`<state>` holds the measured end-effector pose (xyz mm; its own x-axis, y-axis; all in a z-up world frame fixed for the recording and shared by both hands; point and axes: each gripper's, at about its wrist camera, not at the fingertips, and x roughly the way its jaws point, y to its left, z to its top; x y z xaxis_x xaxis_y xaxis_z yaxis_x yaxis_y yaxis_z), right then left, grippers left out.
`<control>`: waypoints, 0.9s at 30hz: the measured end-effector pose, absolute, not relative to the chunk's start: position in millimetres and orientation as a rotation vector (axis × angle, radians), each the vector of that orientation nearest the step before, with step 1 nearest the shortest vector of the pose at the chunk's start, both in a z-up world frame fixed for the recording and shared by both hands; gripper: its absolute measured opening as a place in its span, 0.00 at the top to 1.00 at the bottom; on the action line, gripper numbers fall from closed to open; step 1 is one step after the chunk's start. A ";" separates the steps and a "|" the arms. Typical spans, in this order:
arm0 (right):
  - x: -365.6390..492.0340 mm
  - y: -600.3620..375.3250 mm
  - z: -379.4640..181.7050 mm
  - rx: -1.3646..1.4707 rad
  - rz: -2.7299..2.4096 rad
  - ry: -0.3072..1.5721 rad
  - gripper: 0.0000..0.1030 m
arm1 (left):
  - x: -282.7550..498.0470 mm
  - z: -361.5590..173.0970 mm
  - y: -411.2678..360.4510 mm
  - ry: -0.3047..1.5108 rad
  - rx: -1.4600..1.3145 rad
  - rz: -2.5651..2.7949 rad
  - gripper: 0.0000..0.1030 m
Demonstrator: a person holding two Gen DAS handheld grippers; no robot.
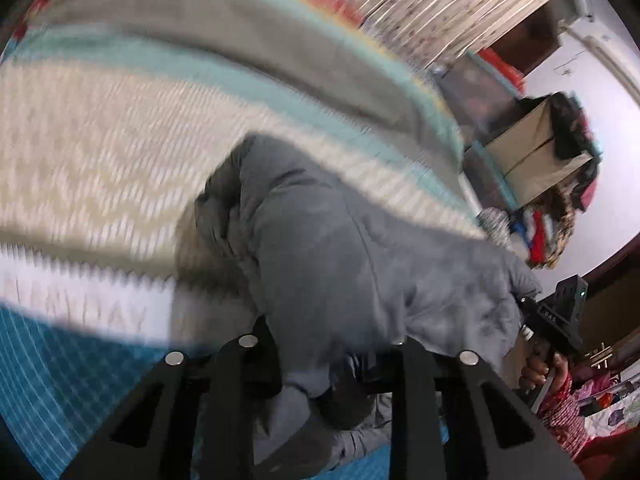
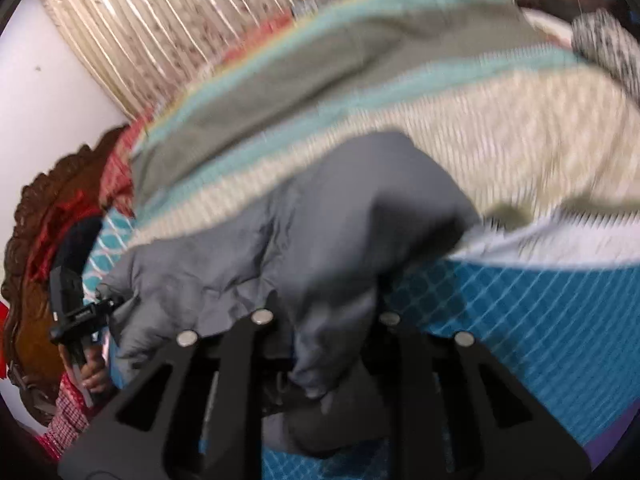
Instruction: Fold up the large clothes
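Grey garment (image 1: 320, 248) (bunched) hangs clamped in left gripper (image 1: 324, 364) and right gripper (image 2: 324, 344).

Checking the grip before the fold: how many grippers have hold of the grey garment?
2. The left gripper and the right gripper each clamp an edge of the grey garment.

Crumpled grey garment (image 1: 320, 248) on bedspread (image 1: 80, 140)

Grey garment (image 1: 320, 248) bunched between both grippers, filling space straight ahead of each. Beyond it, striped bedspread (image 1: 120, 128) lies open and flat. Far edge hemmed by curtain (image 1: 420, 4), cardboard box (image 1: 532, 152) and heaped clothes (image 1: 548, 236). Carved wooden headboard (image 2: 36, 248) walls opposite side.
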<state>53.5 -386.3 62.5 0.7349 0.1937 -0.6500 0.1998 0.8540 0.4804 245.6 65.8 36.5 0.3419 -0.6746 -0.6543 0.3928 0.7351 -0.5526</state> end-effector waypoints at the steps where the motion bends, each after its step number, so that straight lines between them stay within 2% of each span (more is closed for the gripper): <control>1: 56.5 -387.0 70.9 0.543 -0.010 0.746 0.83 | 249.2 48.9 63.2 0.977 -0.327 -0.722 0.49; 6: 73.6 -391.8 69.4 0.427 -0.068 0.858 0.83 | 270.4 90.2 42.0 0.888 -0.288 -0.746 0.49; 10: 52.7 -397.1 30.7 0.525 -0.093 0.936 0.76 | 284.6 63.0 32.3 0.976 -0.229 -0.683 0.49; 12: 34.6 -399.4 4.7 0.584 -0.094 0.973 0.67 | 289.1 38.3 42.4 1.040 -0.221 -0.618 0.49; 14: 18.7 -402.3 -6.4 0.622 -0.075 0.969 0.42 | 295.8 6.1 55.4 1.124 -0.241 -0.536 0.49; 15: 10.8 -405.6 -9.0 0.645 -0.060 0.960 0.39 | 297.6 -5.1 61.2 1.151 -0.256 -0.512 0.49; 19: -33.7 -444.2 9.3 0.734 -0.055 0.833 0.39 | 295.5 -15.8 73.4 1.174 -0.318 -0.494 0.49; 22: -73.1 -498.5 27.9 0.713 -0.295 0.737 0.39 | 293.3 -11.7 71.0 1.168 -0.294 -0.474 0.49; 25: -101.8 -552.5 27.4 0.574 -0.586 0.742 0.39 | 294.0 -6.9 67.0 1.171 -0.287 -0.455 0.49; 27: -110.9 -583.6 10.5 0.487 -0.718 0.832 0.39 | 292.3 -4.5 64.4 1.169 -0.284 -0.447 0.49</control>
<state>-110.9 -583.6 10.5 0.4655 -0.3778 -0.8004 0.7367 0.6665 0.1138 292.3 64.4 -4.5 0.3183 -0.4786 -0.8183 0.1899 0.8779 -0.4396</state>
